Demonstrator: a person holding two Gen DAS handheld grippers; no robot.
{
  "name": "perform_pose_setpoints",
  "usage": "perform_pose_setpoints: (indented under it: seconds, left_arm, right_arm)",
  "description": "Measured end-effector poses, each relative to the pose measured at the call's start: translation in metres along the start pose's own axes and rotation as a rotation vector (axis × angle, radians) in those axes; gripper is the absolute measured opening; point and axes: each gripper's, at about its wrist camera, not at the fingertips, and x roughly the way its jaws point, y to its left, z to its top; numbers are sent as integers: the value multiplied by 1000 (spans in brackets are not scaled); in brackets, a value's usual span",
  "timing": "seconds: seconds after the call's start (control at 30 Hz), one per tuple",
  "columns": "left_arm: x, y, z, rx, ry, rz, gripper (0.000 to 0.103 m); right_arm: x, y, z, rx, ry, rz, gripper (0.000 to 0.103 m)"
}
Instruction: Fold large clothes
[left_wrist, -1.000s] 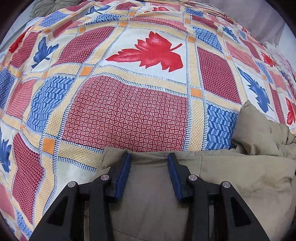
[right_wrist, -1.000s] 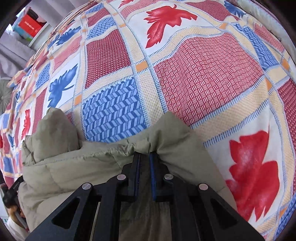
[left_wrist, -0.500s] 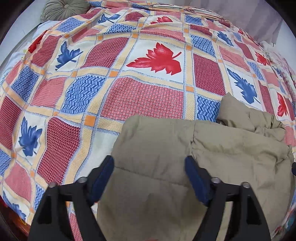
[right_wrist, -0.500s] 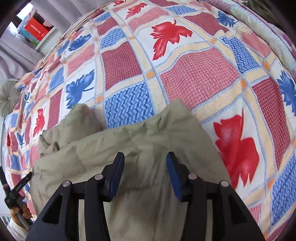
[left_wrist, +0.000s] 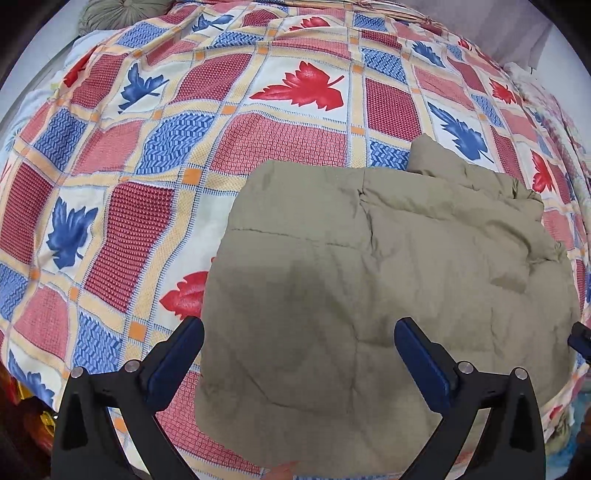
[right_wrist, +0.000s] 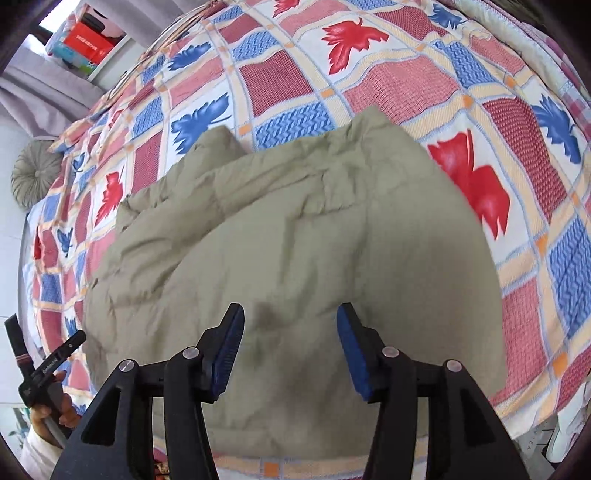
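Both of my grippers hang over the bed with nothing between their pads. My left gripper (left_wrist: 298, 334) has its jaws spread very wide and still opening; my right gripper (right_wrist: 290, 325) stands at a narrower gap, its jaws also opening. Neither touches cloth.

Below and ahead of both sets of jaws lies the khaki padded jacket (left_wrist: 388, 266), folded into a rough block on the patchwork bedspread (left_wrist: 258, 140) of red and blue leaf squares. In the left wrist view its near edge runs under the jaws and its bulk spreads to the right, with a puffed lump at its far right corner. In the right wrist view the jacket (right_wrist: 295, 221) fills the space ahead of the jaws and bunches up to the left.

1 round grey cushion (right_wrist: 33, 177) sits far off to the left. At the lower left edge, a hand (right_wrist: 48, 410) holds my other gripper.
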Motion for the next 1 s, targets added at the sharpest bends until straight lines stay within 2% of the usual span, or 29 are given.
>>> perform_pose_setpoints:
  seconds: [0.03,0.1,0.17,0.23,0.47,0.6,0.77,0.97,1.0]
  left_arm:
    - [-1,1,-2,-6,7,-12,103]
    - [-2,0,-7,-1,12,-16,103]
    - [-2,1,-11,3,15,-14,103]
    - [-2,4,-14,-4,27,-37,103]
    - [-3,14,-20,-22,39,-50,103]
    - [-2,20,-21,-10,42,-20,103]
    - [5,39,-25,-52,44,-12,103]
    - [16,70,-27,-89,77,-157,103]
    - [17,77,-26,-93,75,-185,103]
  right_arm:
    - [0,4,-4,-5,1,5,71]
    - [-1,13,-12,-16,1,18,77]
    - [0,21,-17,-21,10,26,77]
    - [2,30,-24,-21,23,50,82]
    - [15,61,-42,-12,67,127,85]
    - [23,79,-53,-24,93,158,88]
    - [30,97,-65,-43,89,202,88]
    - [37,108,-72,-58,90,216,89]
    - [38,108,-73,-55,95,219,95]
